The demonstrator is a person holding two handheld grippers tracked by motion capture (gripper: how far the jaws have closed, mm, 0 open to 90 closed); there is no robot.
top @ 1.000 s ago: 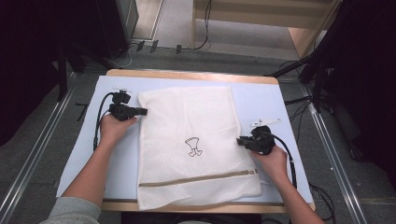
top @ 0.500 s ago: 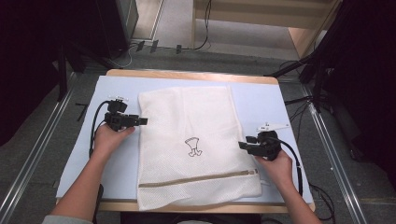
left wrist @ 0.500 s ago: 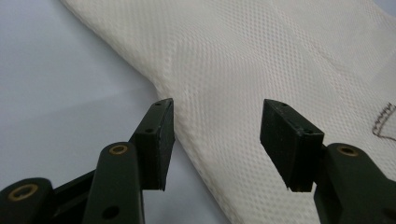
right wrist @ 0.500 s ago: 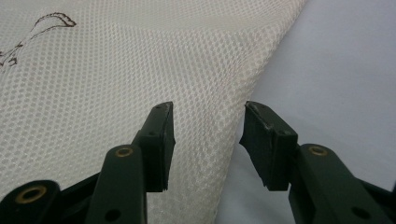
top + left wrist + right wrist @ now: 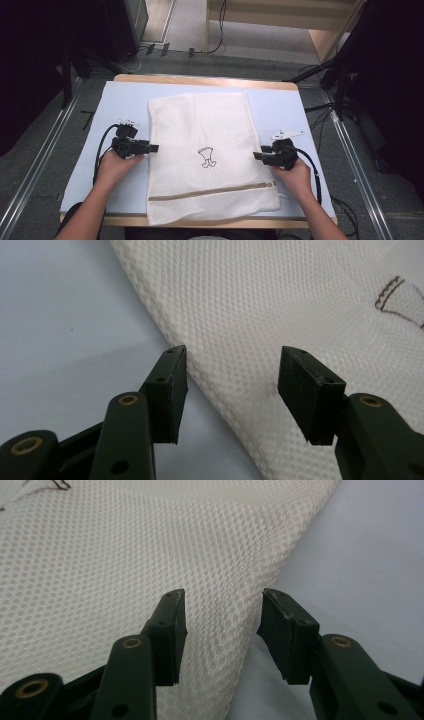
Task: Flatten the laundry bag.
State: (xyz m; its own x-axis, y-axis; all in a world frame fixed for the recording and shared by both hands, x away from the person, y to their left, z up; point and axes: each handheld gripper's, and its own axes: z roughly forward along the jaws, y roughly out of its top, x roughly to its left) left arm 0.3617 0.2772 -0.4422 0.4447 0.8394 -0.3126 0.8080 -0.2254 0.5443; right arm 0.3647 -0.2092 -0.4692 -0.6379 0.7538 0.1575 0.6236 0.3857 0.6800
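Observation:
A white mesh laundry bag lies flat on the pale blue mat. It has a small dark stitched figure at its middle and a brown zipper across its near end. My left gripper sits at the bag's left edge. Its jaws have just been opening and stand open, with the bag's edge lying loose between them. My right gripper is at the right edge, its jaws also just opened, and the mesh runs between them unpinched.
The mat covers a wooden table whose rim shows at the far side. Metal rails run along both sides on the floor. Cables lie behind the table, and dark stands rise at the right.
The left hand has slid along the bag's left edge toward the near side of the table. The right hand has hardly moved. The bag lies flat as before.

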